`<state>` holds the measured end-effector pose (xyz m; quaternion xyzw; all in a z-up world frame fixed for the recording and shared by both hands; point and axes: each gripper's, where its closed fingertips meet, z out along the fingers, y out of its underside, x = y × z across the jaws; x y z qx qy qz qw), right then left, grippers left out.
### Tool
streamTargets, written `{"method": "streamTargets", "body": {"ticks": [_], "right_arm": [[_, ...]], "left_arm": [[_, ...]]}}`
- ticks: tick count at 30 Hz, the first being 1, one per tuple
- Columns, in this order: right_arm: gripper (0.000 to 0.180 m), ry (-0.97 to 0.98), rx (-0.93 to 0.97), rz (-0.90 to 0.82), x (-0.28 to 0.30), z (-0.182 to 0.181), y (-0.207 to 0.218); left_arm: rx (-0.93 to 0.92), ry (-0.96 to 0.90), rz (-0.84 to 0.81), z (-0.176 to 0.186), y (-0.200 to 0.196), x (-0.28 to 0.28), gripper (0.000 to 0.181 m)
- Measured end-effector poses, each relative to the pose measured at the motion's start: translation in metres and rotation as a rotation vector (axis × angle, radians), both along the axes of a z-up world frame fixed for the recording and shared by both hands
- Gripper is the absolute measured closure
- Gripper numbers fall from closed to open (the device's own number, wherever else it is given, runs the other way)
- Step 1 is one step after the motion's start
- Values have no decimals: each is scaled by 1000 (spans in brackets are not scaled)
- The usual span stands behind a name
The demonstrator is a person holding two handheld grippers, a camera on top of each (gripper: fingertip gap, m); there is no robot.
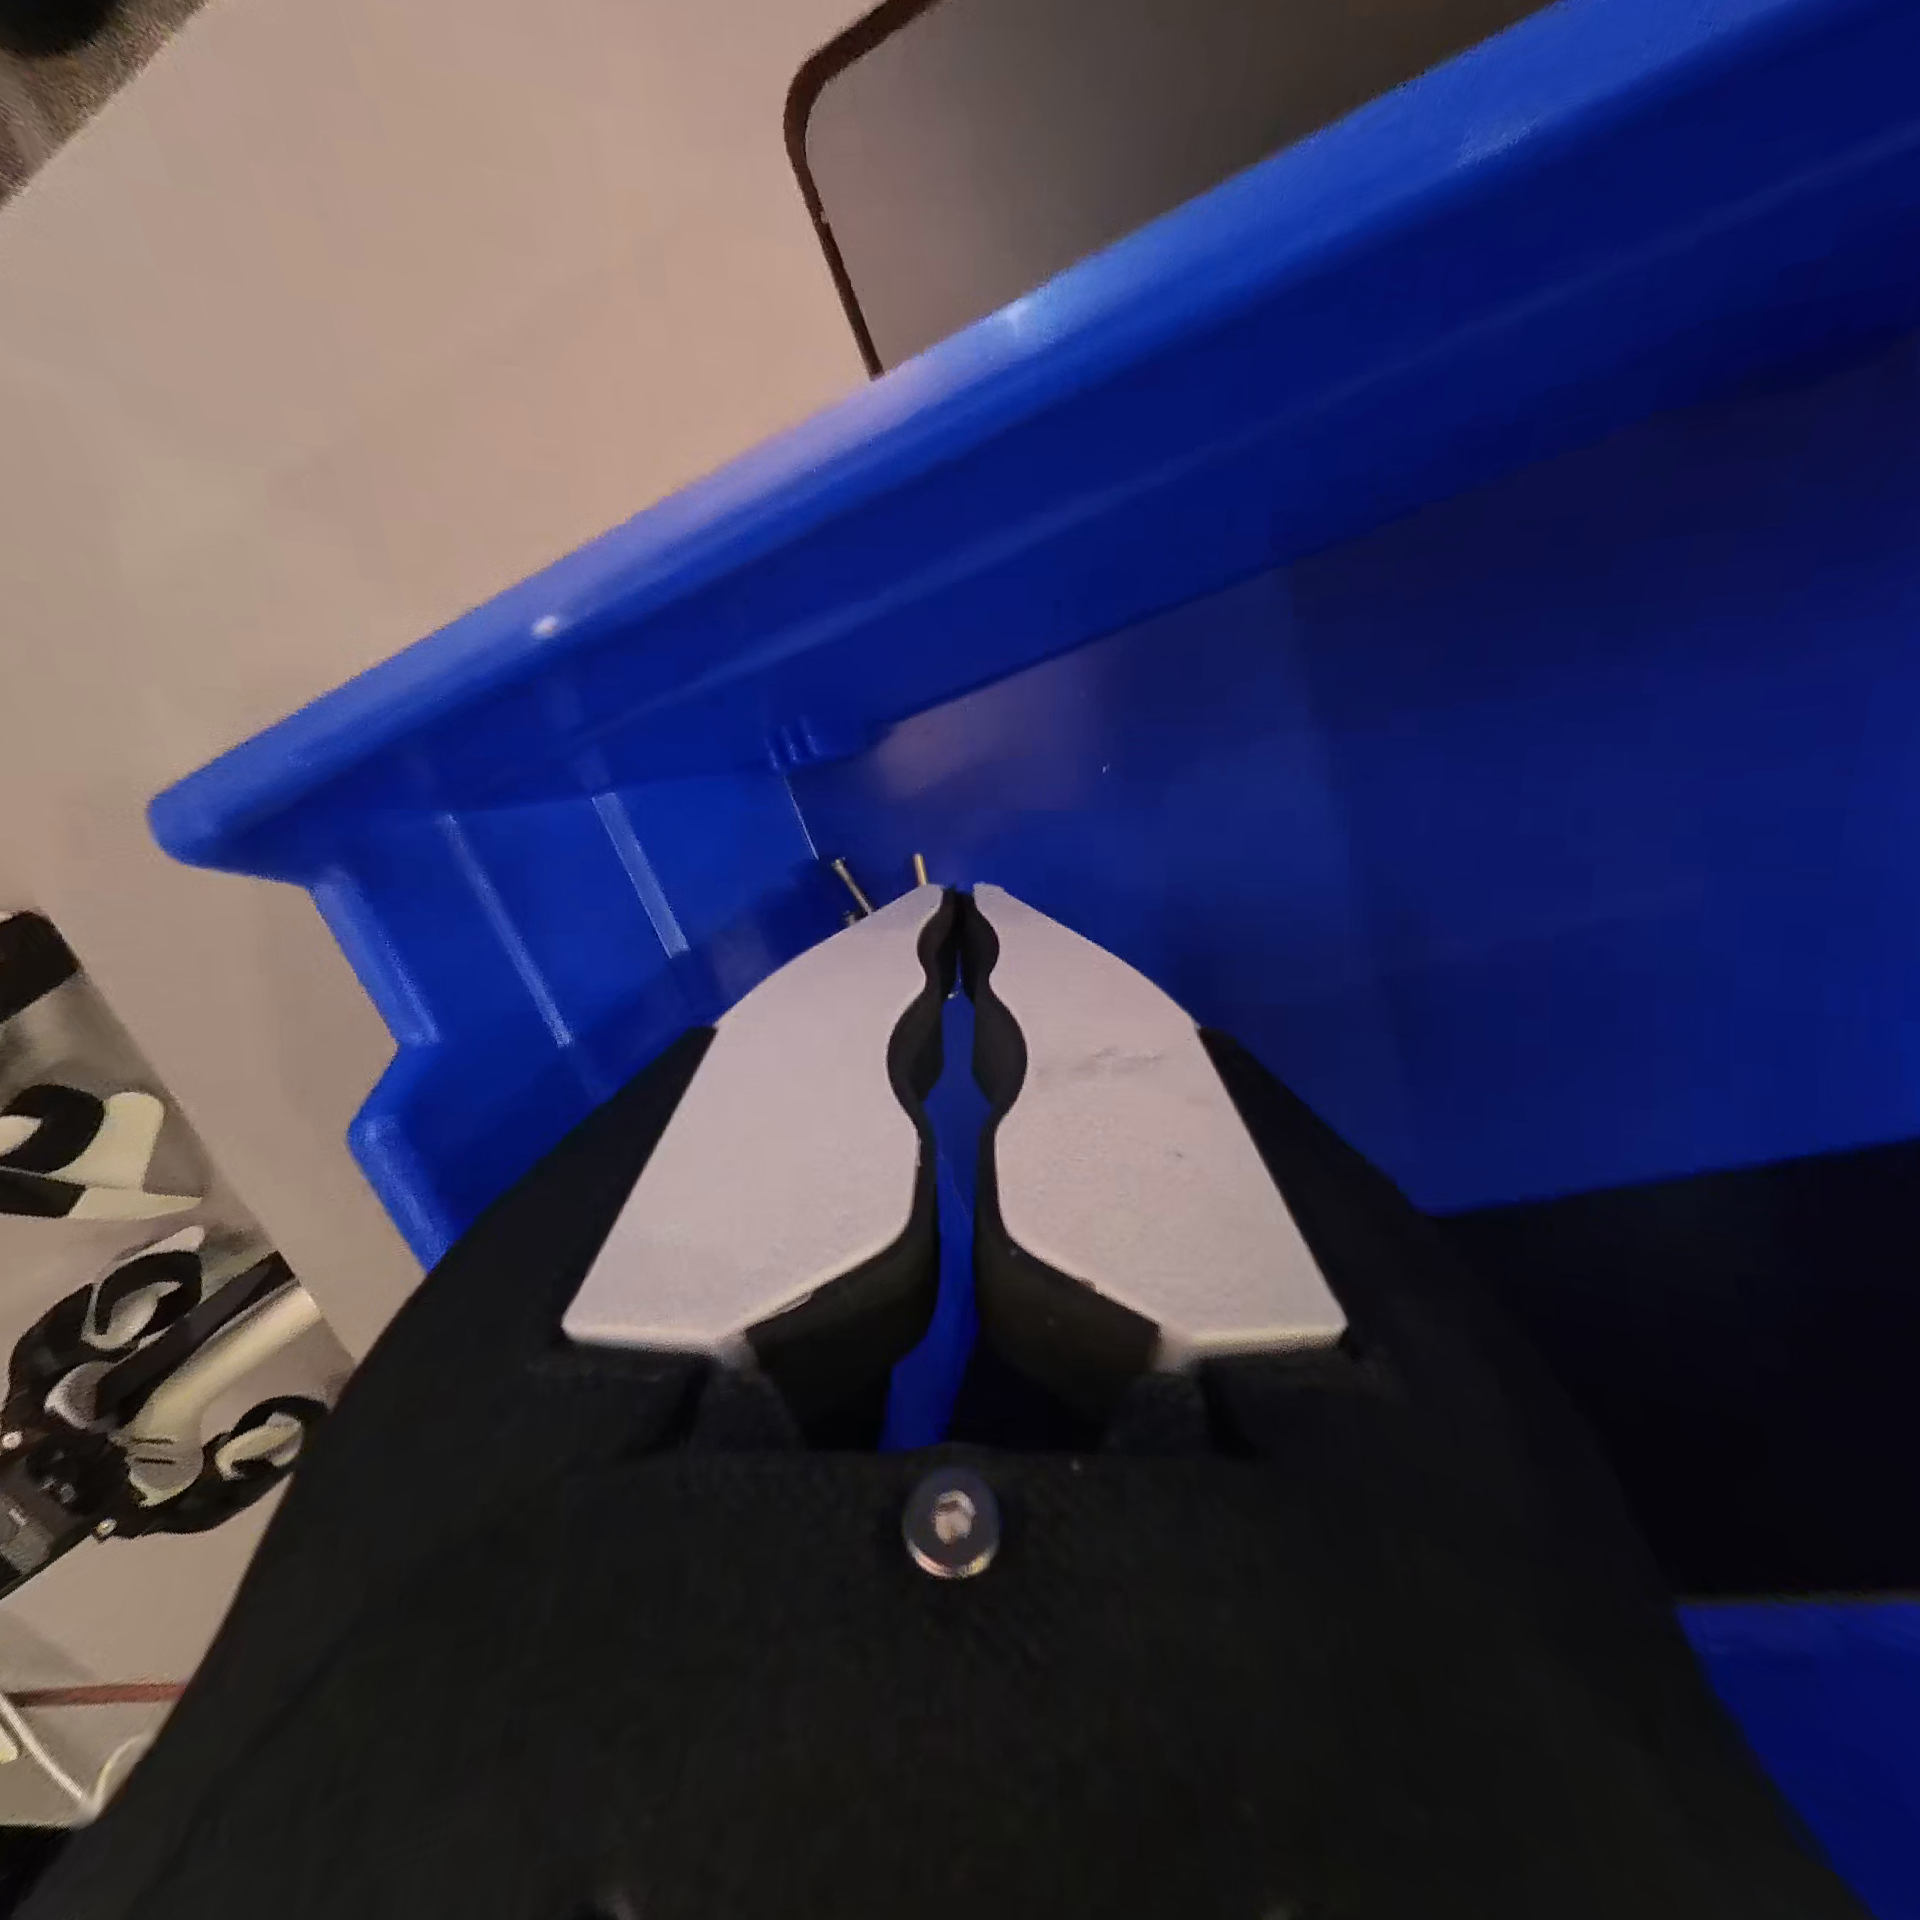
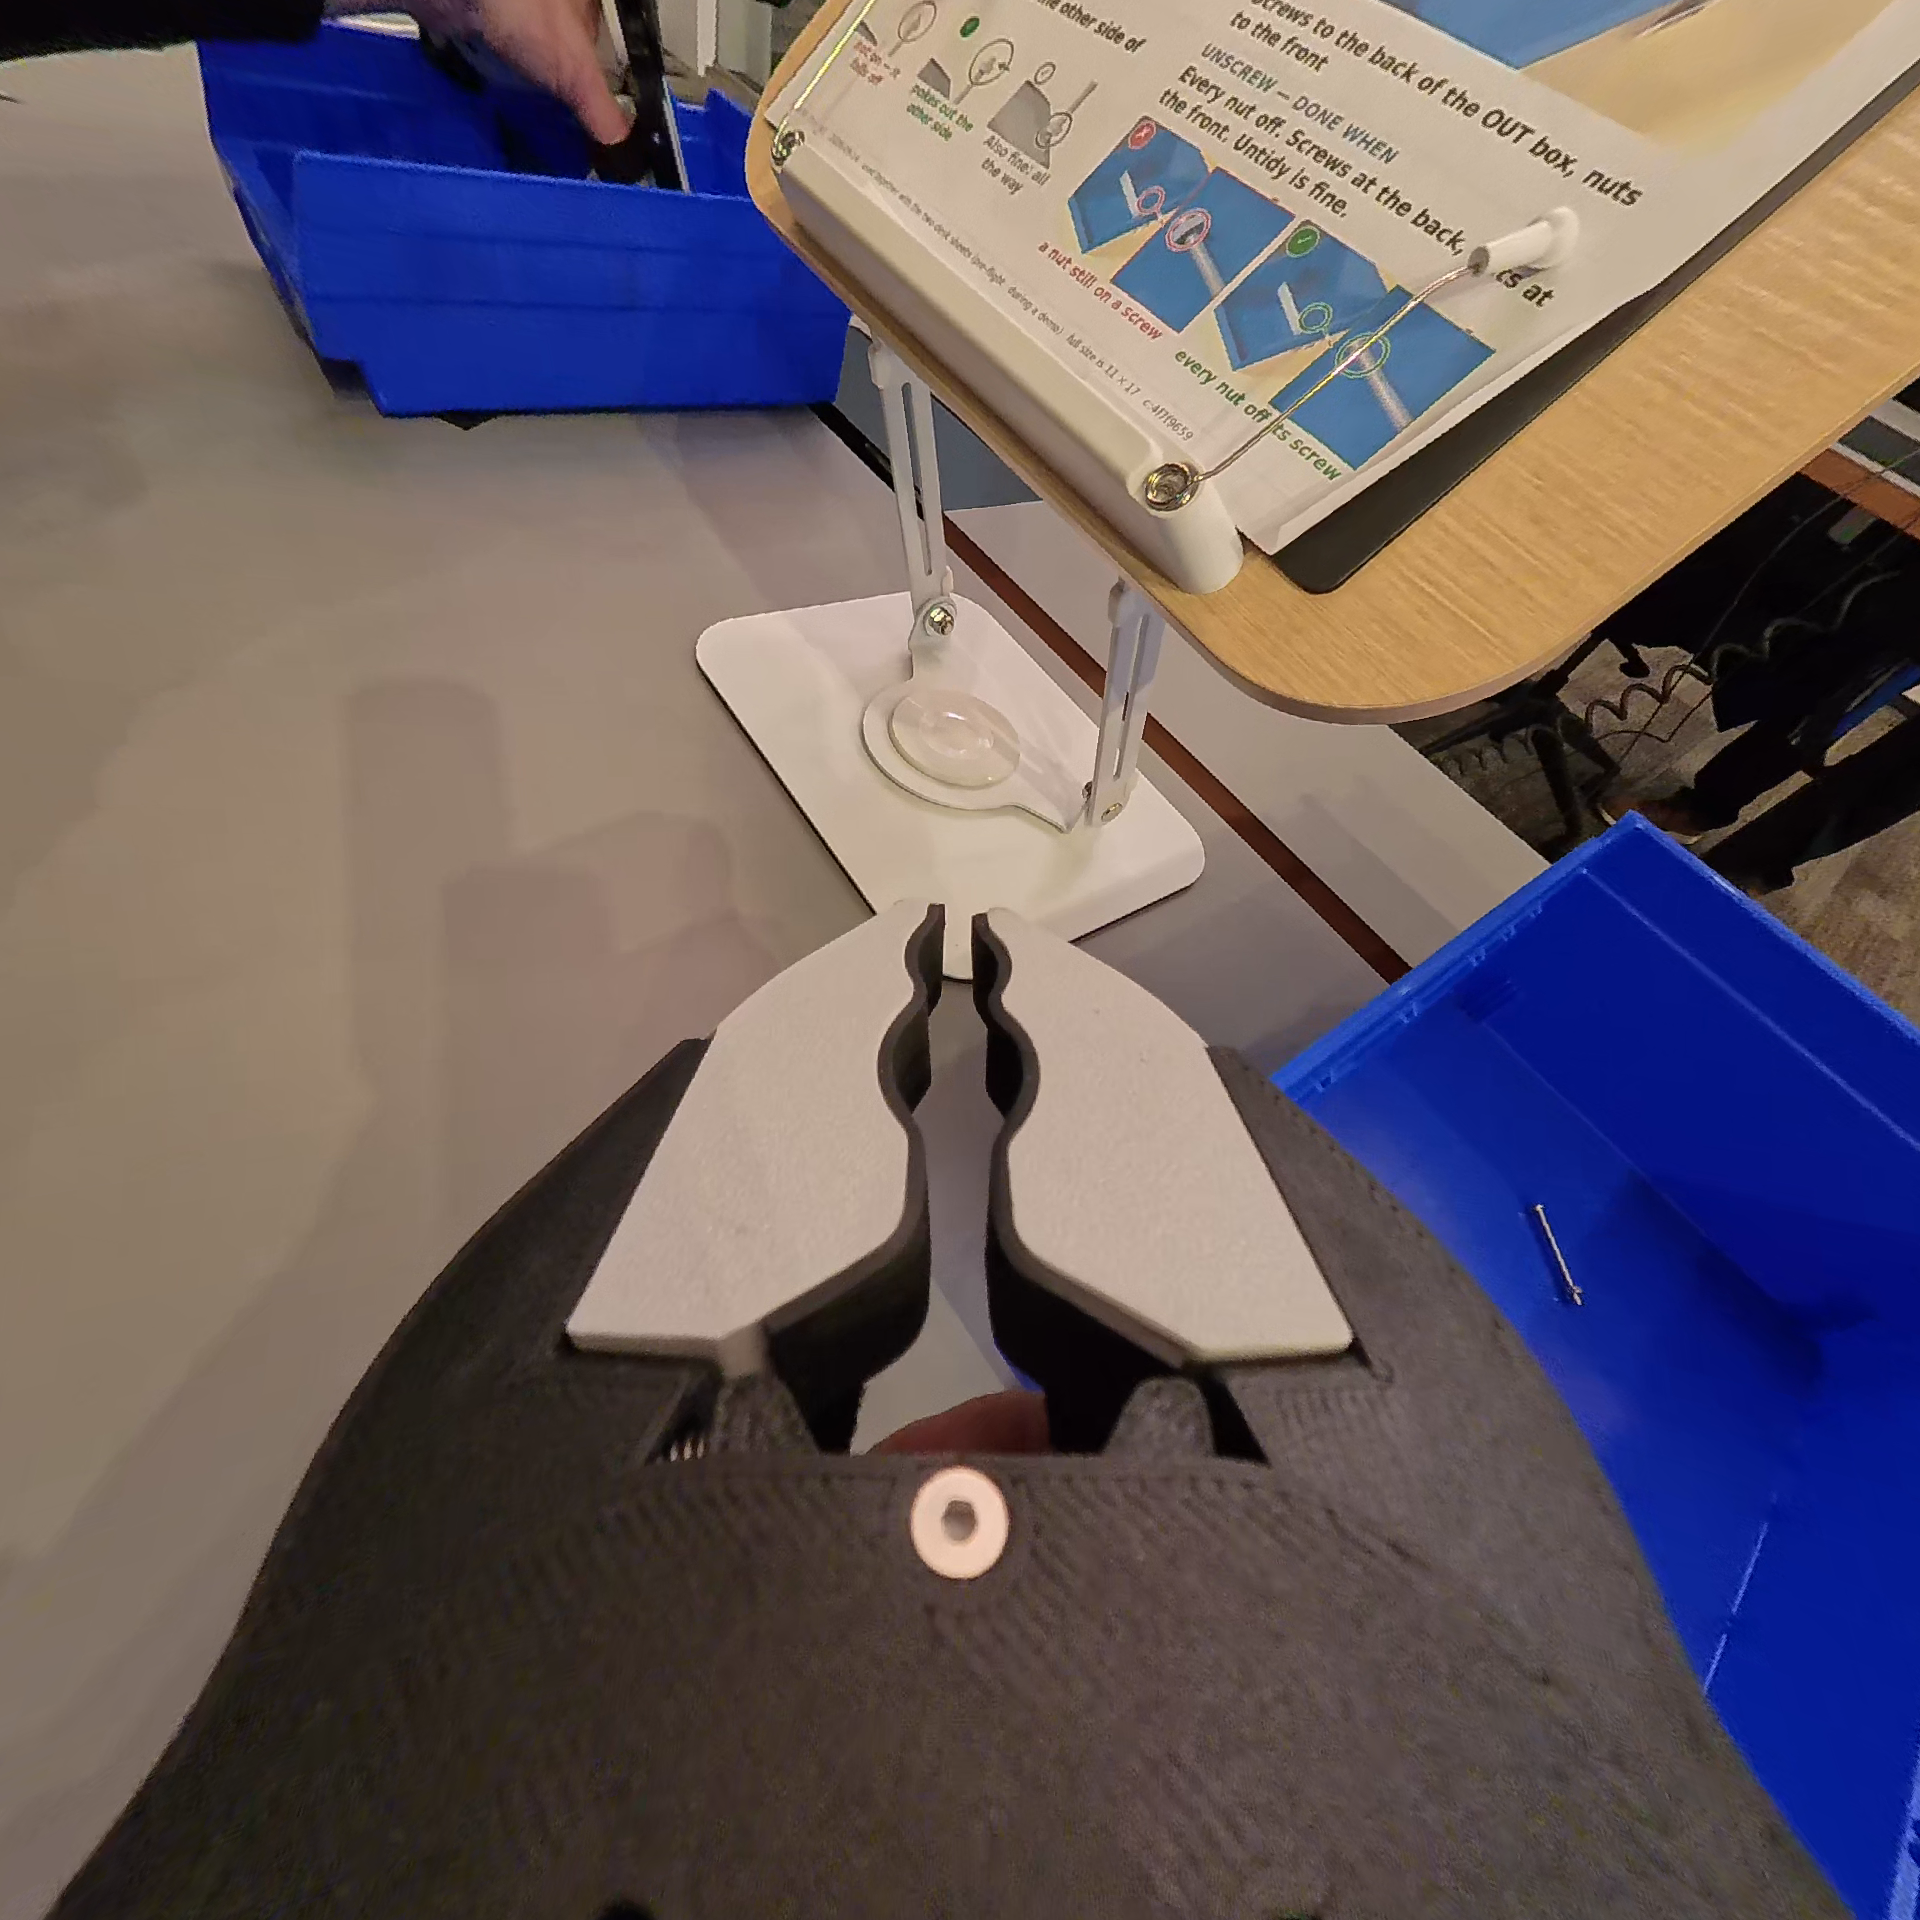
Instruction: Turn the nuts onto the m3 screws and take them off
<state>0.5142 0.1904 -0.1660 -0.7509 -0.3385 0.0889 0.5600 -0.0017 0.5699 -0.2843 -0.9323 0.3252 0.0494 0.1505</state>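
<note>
While the left claw (image 1: 958, 896) works deep in a blue bin (image 1: 1351, 499), the lines below set out how things lie.

Key relation: two thin screws (image 1: 850, 883) lie at the inner corner of that bin, just beyond and slightly left of the left claw's tips; their long axes tilt up and away from the tips.
Left claw: nearly closed, the tips all but meeting; one screw end (image 1: 918, 864) pokes out just above them, so it seems pinched there, though the grip itself is hidden.
Right claw (image 2: 958, 920): a narrow gap between the tips, nothing held, hanging over the grey worktop (image 2: 312, 727) near the white stand base (image 2: 790, 665).
Second bin (image 2: 1662, 1091): to the right of the right claw, with one lone screw (image 2: 1556, 1252) lying on its floor, long axis running roughly away from the camera.
Nearer hand: the left, by far, for the corner screws.
Nuts: none that I can make out.
Far bin (image 2: 520, 270): a person's hand (image 2: 540, 52) reaches into it.
</note>
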Motion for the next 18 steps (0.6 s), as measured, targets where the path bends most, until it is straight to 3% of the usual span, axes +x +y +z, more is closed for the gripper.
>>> {"method": "streamTargets", "body": {"ticks": [6,18], "right_arm": [[175,-2,-1,3,-1,0,0],[175,2,-1,7,-2,0,-1]], "left_arm": [[-21,134,-19,-13,-2,-8,174],[-63,89,-11,-18,-4,-4,166]]}}
